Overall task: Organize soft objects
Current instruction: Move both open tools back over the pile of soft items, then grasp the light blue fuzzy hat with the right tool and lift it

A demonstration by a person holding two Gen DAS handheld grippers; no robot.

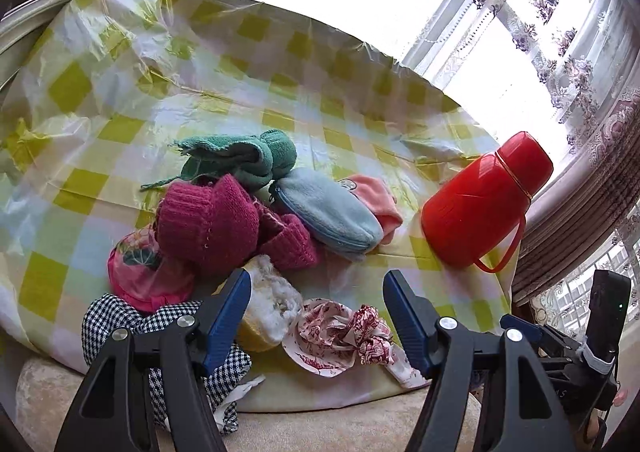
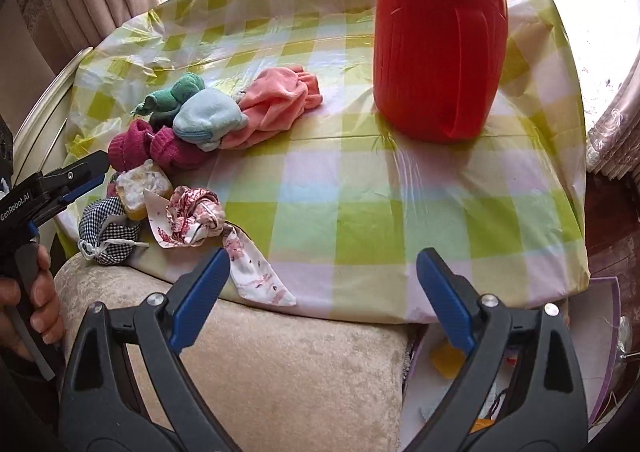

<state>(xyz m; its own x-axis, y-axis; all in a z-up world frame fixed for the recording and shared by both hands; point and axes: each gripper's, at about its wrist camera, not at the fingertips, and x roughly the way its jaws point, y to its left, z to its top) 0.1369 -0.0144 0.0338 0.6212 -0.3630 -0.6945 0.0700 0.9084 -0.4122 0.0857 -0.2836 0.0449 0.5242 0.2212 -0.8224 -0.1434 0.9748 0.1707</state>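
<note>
A heap of soft things lies on the checked tablecloth (image 1: 120, 124): a green towel (image 1: 248, 156), a magenta knit piece (image 1: 208, 220), a light blue fleece pouch (image 1: 328, 216), a pink cloth (image 1: 380, 200), a yellow sponge with white stuffing (image 1: 268, 304), a houndstooth pouch (image 1: 116, 316) and a red-and-white floral cloth (image 1: 344, 332). My left gripper (image 1: 316, 316) is open and empty, just above the floral cloth. My right gripper (image 2: 324, 292) is open and empty at the table's near edge, right of the floral cloth (image 2: 192, 220); the heap (image 2: 208, 120) lies to its far left.
A tall red thermos (image 2: 440, 44) with a handle stands at the right back of the table; it also shows in the left wrist view (image 1: 480, 200). A beige cushioned seat (image 2: 280, 372) sits below the table's edge. Curtains and a bright window stand behind.
</note>
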